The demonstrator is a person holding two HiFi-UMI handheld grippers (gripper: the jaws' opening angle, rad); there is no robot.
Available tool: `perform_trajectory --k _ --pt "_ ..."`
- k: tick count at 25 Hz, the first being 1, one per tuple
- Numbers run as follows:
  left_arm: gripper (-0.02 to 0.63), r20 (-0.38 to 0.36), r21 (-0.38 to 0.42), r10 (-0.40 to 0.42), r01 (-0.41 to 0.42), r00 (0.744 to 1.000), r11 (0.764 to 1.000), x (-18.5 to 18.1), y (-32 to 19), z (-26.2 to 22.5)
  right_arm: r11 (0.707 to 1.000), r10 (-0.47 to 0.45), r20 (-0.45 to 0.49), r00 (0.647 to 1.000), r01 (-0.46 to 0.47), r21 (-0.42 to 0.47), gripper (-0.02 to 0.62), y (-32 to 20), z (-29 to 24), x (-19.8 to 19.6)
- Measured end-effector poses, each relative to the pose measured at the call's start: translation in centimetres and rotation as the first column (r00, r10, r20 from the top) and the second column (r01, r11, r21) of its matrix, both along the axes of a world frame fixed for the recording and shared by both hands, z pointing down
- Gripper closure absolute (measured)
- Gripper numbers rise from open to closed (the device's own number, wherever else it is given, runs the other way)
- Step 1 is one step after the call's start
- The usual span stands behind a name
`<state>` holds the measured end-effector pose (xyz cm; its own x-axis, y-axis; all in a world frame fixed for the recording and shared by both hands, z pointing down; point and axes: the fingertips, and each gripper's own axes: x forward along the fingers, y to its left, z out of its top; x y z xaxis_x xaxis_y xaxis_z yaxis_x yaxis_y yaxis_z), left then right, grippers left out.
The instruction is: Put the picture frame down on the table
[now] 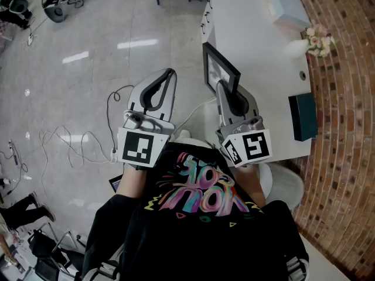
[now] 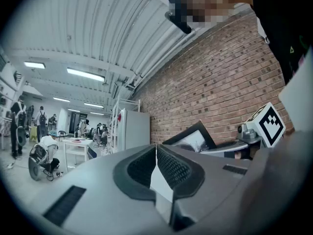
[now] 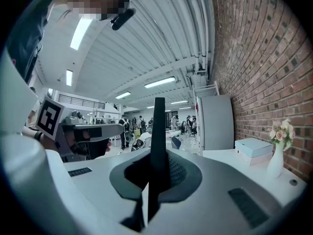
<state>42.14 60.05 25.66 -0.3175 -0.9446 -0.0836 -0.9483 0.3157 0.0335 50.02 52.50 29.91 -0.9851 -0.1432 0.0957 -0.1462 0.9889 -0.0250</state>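
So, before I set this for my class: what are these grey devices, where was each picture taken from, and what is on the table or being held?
There is no robot here. A person holds a hand-held gripper in each hand. The head view comes from a camera on the person's head, looking steeply down. The other two views come from a camera riding on each gripper, looking along its jaws. The left gripper is shut and empty. The right gripper is shut on a black picture frame, held upright at the edge of the white table and not yet laid down. On the table are a pale blue box, a vase of flowers and a dark teal box.
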Motion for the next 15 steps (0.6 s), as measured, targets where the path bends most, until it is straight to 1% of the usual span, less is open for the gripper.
perform_trajectory --k 6,10,15 --pt "0.577 -0.011 -0.003 -0.002 0.002 1.000 1.000 1.0 -1.1 0.8 1.000 0.007 -0.001 1.000 -0.007 -0.011 0.557 -1.2 0.5 1.0" --pt "0.577 -0.006 -0.010 0.001 -0.001 1.000 1.000 1.6 -2.3 1.1 1.000 0.013 -0.002 1.000 -0.013 -0.022 0.557 -2.6 0.9 1.8" --pt "0.577 -0.010 -0.024 -0.002 0.001 1.000 1.000 -0.1 -2.8 1.8 0.999 0.024 -0.007 1.000 -0.024 -0.031 0.555 -3.2 1.6 0.5"
